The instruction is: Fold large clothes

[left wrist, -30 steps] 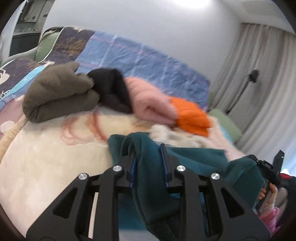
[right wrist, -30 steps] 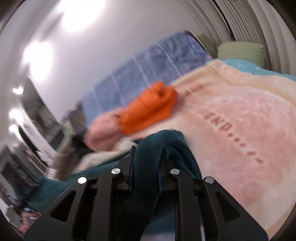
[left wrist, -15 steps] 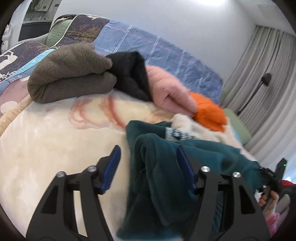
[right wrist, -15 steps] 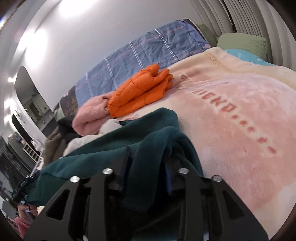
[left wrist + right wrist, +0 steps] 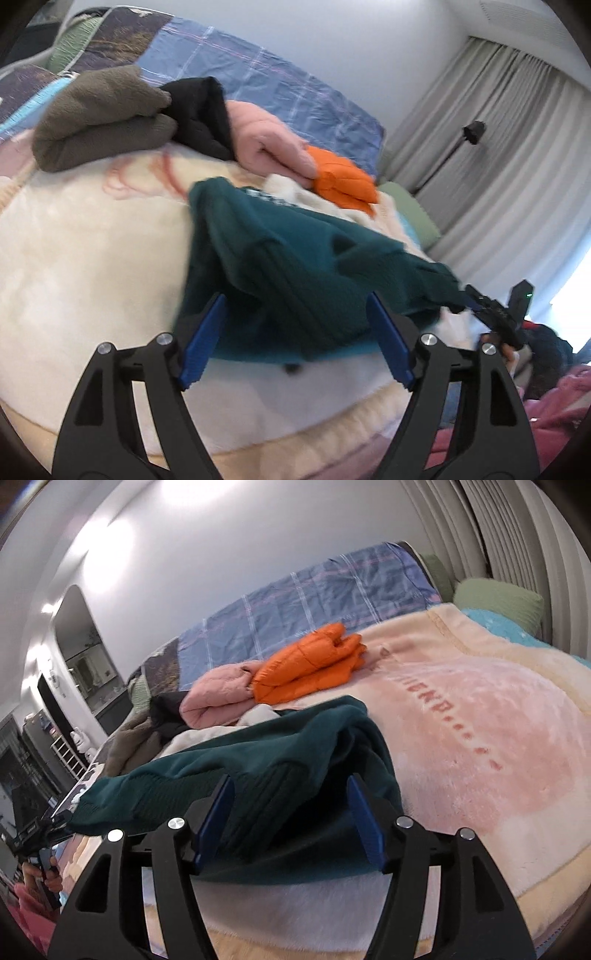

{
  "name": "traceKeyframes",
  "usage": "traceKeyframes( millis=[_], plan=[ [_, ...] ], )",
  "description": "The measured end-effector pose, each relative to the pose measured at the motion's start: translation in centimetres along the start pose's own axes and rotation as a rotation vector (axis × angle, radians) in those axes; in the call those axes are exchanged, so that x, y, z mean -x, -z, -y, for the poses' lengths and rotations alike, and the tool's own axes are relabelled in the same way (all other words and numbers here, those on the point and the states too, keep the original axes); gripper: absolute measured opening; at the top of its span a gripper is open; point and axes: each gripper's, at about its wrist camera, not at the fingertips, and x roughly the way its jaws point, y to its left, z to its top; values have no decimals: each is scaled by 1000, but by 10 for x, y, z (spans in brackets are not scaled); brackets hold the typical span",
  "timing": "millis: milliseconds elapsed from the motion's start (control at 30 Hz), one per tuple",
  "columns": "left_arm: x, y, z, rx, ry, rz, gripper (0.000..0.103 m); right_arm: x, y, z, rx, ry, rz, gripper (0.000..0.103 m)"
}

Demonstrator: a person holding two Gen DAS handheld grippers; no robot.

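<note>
A dark teal knit sweater (image 5: 295,266) lies bunched on the cream and pink blanket (image 5: 92,266), near the bed's front edge. My left gripper (image 5: 295,339) stands wide, its jaws opening, with the sweater's ribbed hem lying loose between the blue pads, which do not press it. My right gripper (image 5: 288,816) is also opening, and the sweater (image 5: 295,753) rests between its pads without being squeezed. In the left wrist view the other gripper (image 5: 495,314) shows at the sweater's far right end; in the right wrist view the other gripper (image 5: 37,830) shows at far left.
Folded clothes line the back of the bed: an olive fleece (image 5: 99,122), a black garment (image 5: 199,110), a pink jacket (image 5: 266,140), an orange puffer jacket (image 5: 310,664) and a white garment (image 5: 295,192). A blue plaid cover (image 5: 314,602), green pillow (image 5: 498,602) and curtains (image 5: 498,147) lie beyond.
Both grippers were shut on folds of the teal sweater; their jaws have spread and the sweater has dropped onto the blanket. Both have drawn back from it.
</note>
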Motion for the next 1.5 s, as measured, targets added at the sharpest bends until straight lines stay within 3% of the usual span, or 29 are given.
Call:
traceKeyframes(
  millis=[133, 233, 367, 467, 567, 667, 733, 800, 967, 1067, 1200, 1300, 1367, 1400, 1433, 1467, 1500],
  plan=[
    [-3, 5, 20, -65, 133, -42, 84, 12, 3, -16, 97, -101, -19, 73],
    [-28, 14, 33, -130, 113, -134, 84, 2, 14, -32, 200, -137, -115, 73],
    [-69, 18, 40, -159, 104, -200, 79, -28, 27, -48, 298, -103, -202, 73],
    [-80, -4, 53, -203, 138, -159, 74, -40, 16, -58, 338, -129, -174, 73],
    [-80, -50, 64, -258, 130, -35, 74, -40, -19, -61, 329, -136, -47, 73],
    [-77, -93, 63, -252, 72, 105, 76, -51, -60, -46, 223, -53, 72, 73],
    [-79, -116, 55, -217, 3, 170, 77, -63, -77, -38, 175, 18, 95, 73],
    [-84, -124, 47, -211, -46, 180, 82, -71, -83, -35, 166, 50, 92, 73],
    [-109, -124, -2, -182, -217, 78, 85, -109, -80, -13, 227, 145, -29, 73],
    [-127, -130, -35, -91, -234, 6, 85, -134, -83, 7, 210, 139, -111, 73],
    [-140, -146, -58, -13, -127, -26, 85, -145, -93, 9, 263, 69, -132, 75],
    [-149, -149, -56, -36, -22, -70, 91, -147, -95, -5, 359, -3, -164, 84],
    [-166, -152, -53, -72, -22, -109, 91, -161, -94, -13, 427, -19, -207, 84],
    [-173, -152, -52, -86, -32, -125, 84, -169, -94, -15, 439, -12, -223, 80],
    [-180, -152, -47, -107, -42, -140, 74, -177, -94, -16, 441, -1, -233, 66],
    [-185, -152, -44, -130, -48, -146, 37, -182, -94, -18, 440, -4, -243, 31],
    [-185, -152, -41, -145, -45, -144, 13, -182, -99, -20, 406, 18, -225, 30]
  ],
)
